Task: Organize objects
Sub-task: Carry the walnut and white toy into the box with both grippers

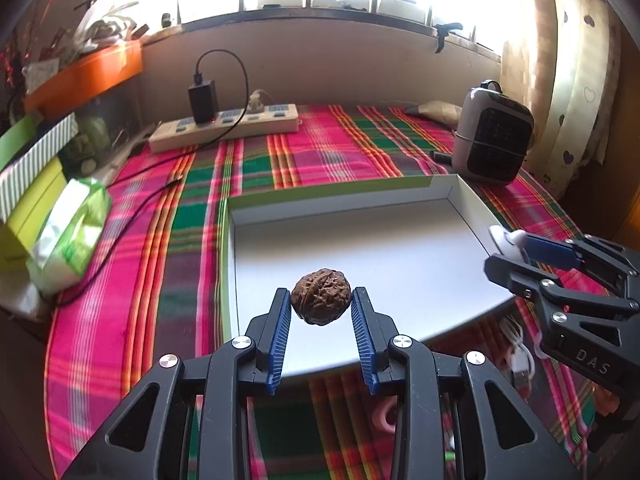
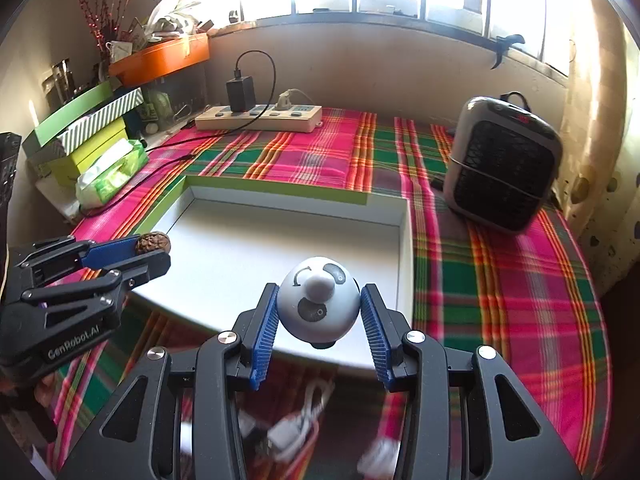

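On our left, the left gripper (image 1: 321,307) clasps a walnut (image 1: 321,301) over the near-left part of the shallow white box (image 1: 400,194), while on our right the right gripper (image 2: 319,311) clasps a white ball-shaped toy (image 2: 319,305) above its near edge.

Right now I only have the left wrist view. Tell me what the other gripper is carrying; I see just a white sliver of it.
Observer: The right gripper is shut on a white ball toy with a face drawn on it, black eye patches and a round nose.
Operator: Report what lies below it.
Observer: The toy hangs over the near part of the white box lid, not touching its floor.
Operator: Check the left gripper from that side.
Observer: The left gripper holds the walnut above the lid's left edge, clear of the green rim.
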The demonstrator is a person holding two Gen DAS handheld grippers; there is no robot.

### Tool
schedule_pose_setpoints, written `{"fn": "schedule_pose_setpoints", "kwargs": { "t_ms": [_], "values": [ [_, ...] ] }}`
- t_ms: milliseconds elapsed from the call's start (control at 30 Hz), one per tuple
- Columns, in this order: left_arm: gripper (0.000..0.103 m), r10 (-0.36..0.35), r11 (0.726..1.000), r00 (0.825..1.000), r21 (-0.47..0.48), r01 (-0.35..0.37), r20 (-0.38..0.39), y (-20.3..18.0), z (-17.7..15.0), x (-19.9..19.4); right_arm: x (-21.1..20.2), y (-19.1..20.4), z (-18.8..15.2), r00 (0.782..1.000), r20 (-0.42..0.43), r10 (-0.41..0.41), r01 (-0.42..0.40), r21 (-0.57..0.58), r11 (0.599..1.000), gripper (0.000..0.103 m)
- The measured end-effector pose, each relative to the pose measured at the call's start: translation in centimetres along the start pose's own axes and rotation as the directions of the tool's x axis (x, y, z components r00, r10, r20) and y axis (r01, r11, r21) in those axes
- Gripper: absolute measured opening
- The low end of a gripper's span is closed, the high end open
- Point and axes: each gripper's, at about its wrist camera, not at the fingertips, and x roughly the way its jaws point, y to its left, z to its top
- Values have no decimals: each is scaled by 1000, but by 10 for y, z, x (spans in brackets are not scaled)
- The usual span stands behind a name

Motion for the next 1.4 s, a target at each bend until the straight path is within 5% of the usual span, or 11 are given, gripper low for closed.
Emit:
{"fn": "schedule_pose_setpoints", "kwargs": {
  "t_ms": [833,1400],
  "values": [
    [29,21,1000,995,-14,-23,-100,17,36,73,82,-2,46,993,-109,-37,33,-30,999,43],
    [29,47,999,994,20,-46,-96,14,38,77,96,3,47,988,-139,-72,65,-55,996,43]
  ]
}}
